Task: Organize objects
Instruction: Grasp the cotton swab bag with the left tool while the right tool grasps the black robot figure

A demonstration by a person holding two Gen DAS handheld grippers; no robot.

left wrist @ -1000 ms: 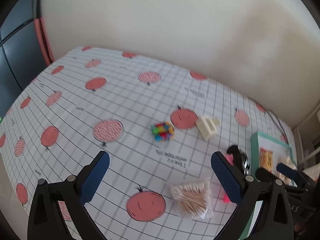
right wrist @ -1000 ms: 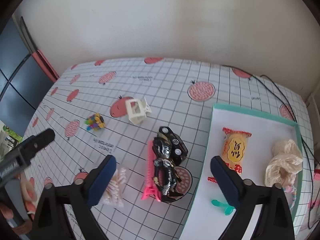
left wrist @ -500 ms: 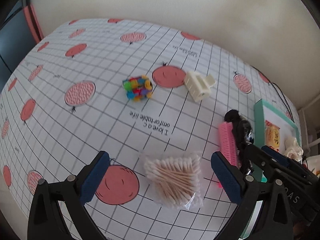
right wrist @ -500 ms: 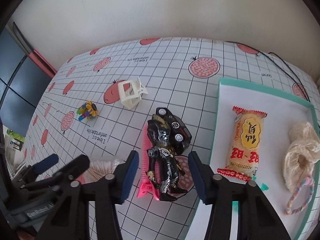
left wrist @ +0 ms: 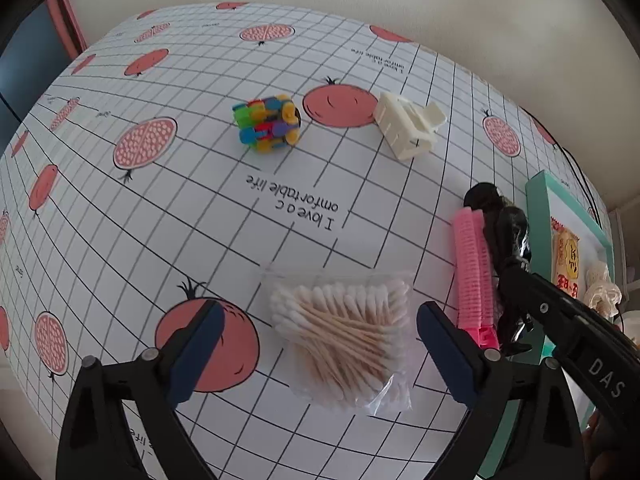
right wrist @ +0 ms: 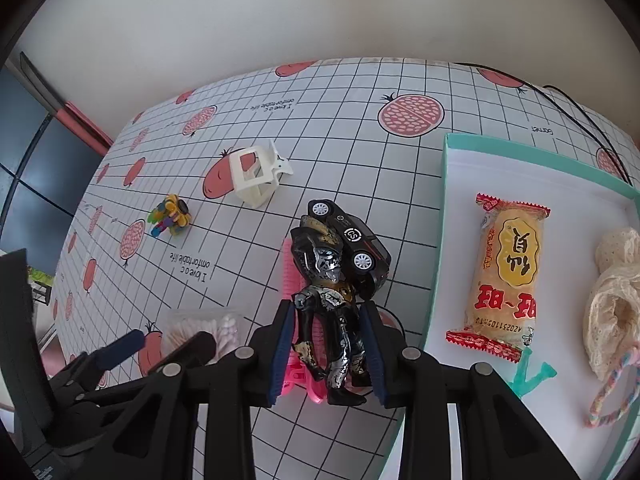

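Observation:
A black and silver toy figure lies on the gridded tablecloth, partly over a pink comb and against a black toy car. My right gripper is shut on the figure's legs, blue pads pressing both sides. My left gripper stands open just above a clear bag of cotton swabs, one finger on each side and apart from it. Farther back sit a colourful block toy and a white hair claw. The figure and comb also show at the right of the left wrist view.
A teal-rimmed white tray at the right holds a yellow snack packet, a cream mesh bundle, a pastel cord and a small teal piece. A black cable runs behind it. The wall stands close behind the table.
My right gripper moved down and forward and narrowed from wide open to shut on the figure's legs. The left gripper moved forward over the cotton swab bag, staying open.

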